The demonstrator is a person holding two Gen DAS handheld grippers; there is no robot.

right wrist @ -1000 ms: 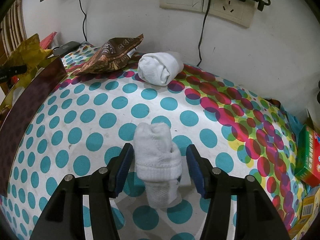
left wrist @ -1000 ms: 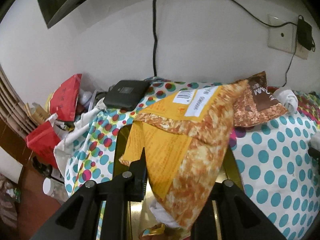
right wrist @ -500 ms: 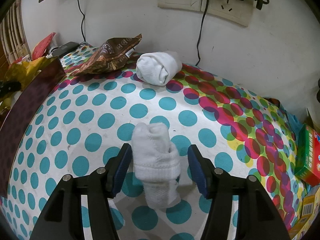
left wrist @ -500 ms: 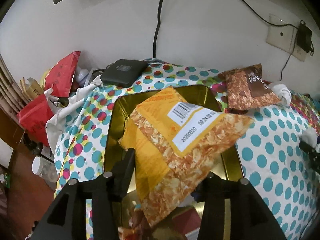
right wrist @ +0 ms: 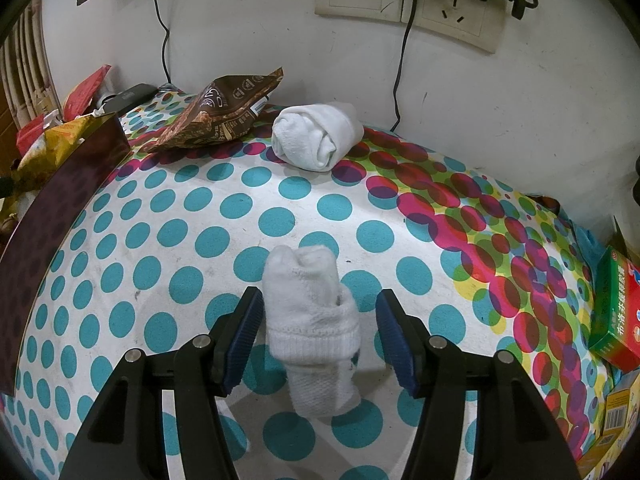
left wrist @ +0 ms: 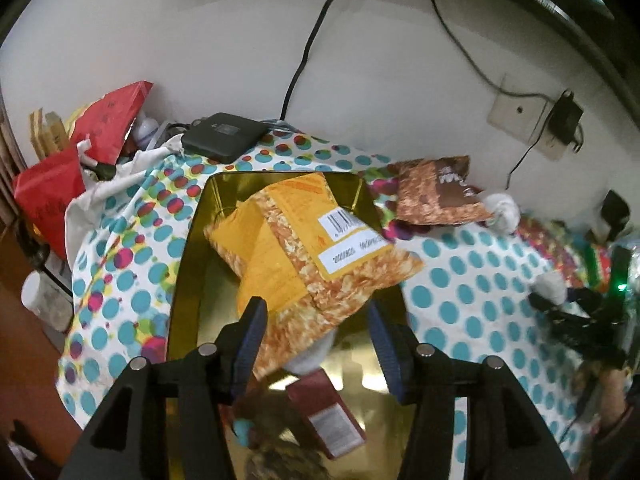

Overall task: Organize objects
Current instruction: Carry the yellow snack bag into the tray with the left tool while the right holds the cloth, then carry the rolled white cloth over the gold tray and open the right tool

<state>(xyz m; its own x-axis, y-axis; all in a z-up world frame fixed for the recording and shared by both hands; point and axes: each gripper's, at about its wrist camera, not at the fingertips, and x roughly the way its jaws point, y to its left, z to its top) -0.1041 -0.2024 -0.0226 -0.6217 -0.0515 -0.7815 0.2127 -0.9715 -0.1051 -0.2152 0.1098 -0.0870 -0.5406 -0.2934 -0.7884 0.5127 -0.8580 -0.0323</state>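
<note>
Dropped yellow snack bag [left wrist: 304,248] in gold tin [left wrist: 192,280], left tongs [left wrist: 316,332] just opened

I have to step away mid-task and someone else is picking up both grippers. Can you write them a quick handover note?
Left claw: open, its jaws have just been opening; the orange snack bag lies between them, released into the gold tin.
Right claw: open, straddling the near rolled white sock on the dotted cloth, pads not pressing it.
Done: orange bag in the tin, along with a small red packet.
Left: near sock, the second rolled sock and the brown snack bag by the wall are still outside the tin.
</note>
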